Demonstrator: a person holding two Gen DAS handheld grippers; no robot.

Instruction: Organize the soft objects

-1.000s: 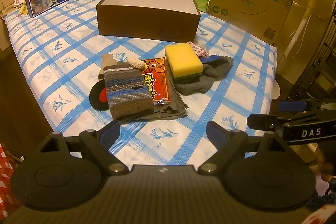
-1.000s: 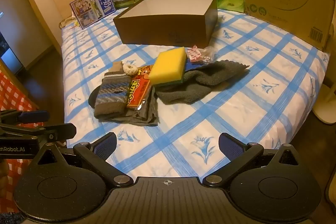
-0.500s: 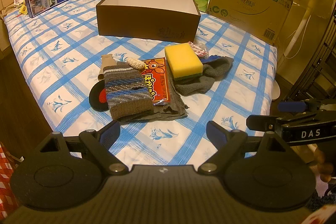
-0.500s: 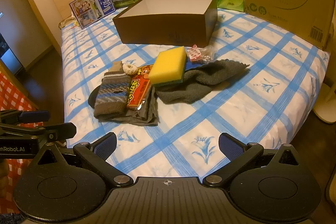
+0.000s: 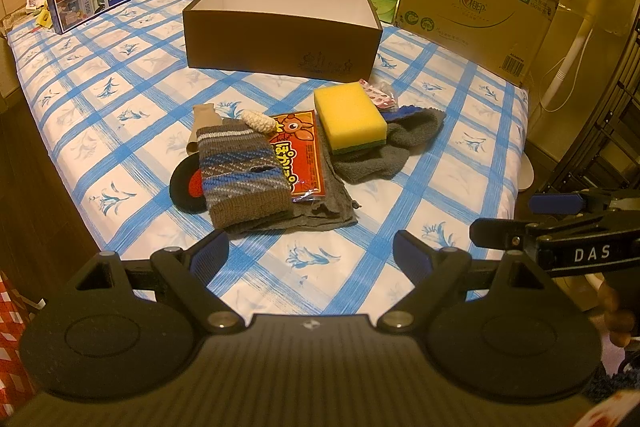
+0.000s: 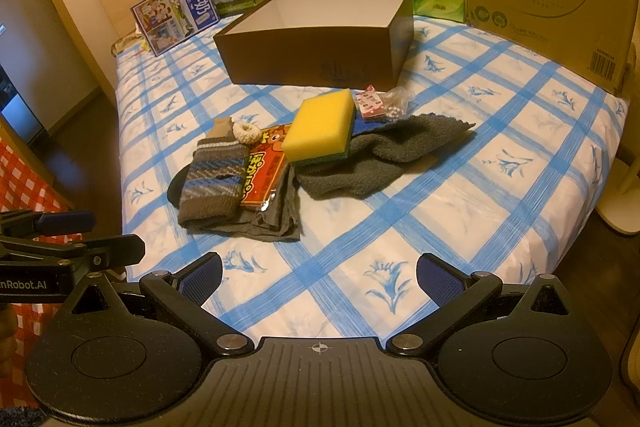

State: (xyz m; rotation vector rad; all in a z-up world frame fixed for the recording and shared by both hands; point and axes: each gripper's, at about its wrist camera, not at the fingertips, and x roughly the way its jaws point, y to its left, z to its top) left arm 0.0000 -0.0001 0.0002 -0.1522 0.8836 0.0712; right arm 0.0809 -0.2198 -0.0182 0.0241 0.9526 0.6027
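Both tongs apart and empty — left tongs point(image 5: 310, 253), right tongs point(image 6: 320, 273), hovering over bed point(image 5: 460, 147) near edge, soft pile — sponge point(image 5: 350, 119), knit sock point(image 5: 240, 175), grey towel point(image 6: 384, 159) — mid-bed, open box point(image 5: 280, 31) behind.

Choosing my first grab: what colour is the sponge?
Yellow sponge, green underside; clearest in left wrist view.

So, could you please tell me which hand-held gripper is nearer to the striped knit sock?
Left. The left hand-held gripper hovers open just short of the striped knit sock, almost in line with it. The right hand-held gripper, also open, sits farther back and off to the sock's right.
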